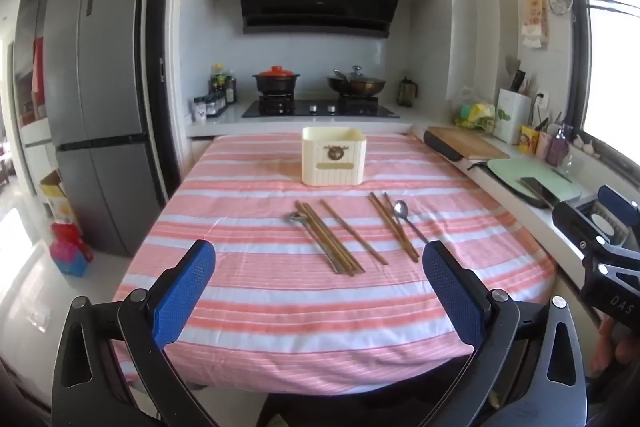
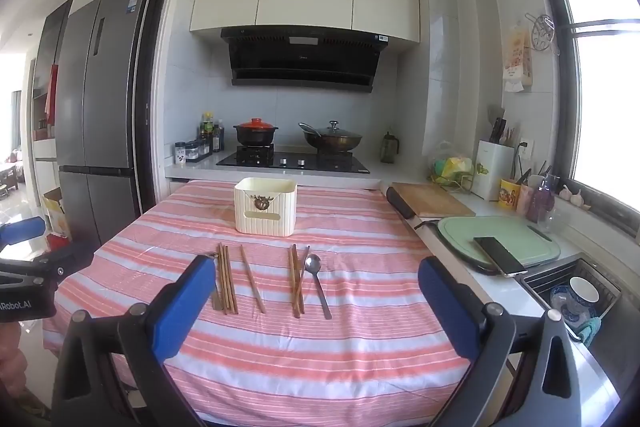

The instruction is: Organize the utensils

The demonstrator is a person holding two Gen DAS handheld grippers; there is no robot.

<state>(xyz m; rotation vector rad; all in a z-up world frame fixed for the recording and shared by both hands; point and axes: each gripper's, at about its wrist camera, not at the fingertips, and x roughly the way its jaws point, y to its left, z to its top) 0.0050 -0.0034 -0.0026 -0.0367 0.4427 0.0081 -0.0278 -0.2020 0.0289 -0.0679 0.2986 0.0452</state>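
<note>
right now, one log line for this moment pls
phase: not started | left gripper: open, empty | right gripper: open, empty | chopsticks, spoon: on tablecloth | cream bin: behind them

Striped cloth (image 1: 280, 307) covers worktop; beyond its far edge: red-lidded pot (image 1: 276, 78), lidded wok (image 1: 357, 83); wooden board (image 1: 466, 142), phone (image 2: 502, 254) off right edge.

Left gripper (image 1: 319, 263) held above near edge of striped tablecloth (image 1: 280, 323), blue pads (image 1: 184, 291) wide apart, nothing between. Cream box (image 1: 334, 155) upright at far end. Nearer: chopsticks (image 1: 330, 239) in loose groups, one spoon (image 1: 401, 210) right, another (image 1: 297, 218) left. Right gripper (image 1: 600, 247) at right edge.
</note>
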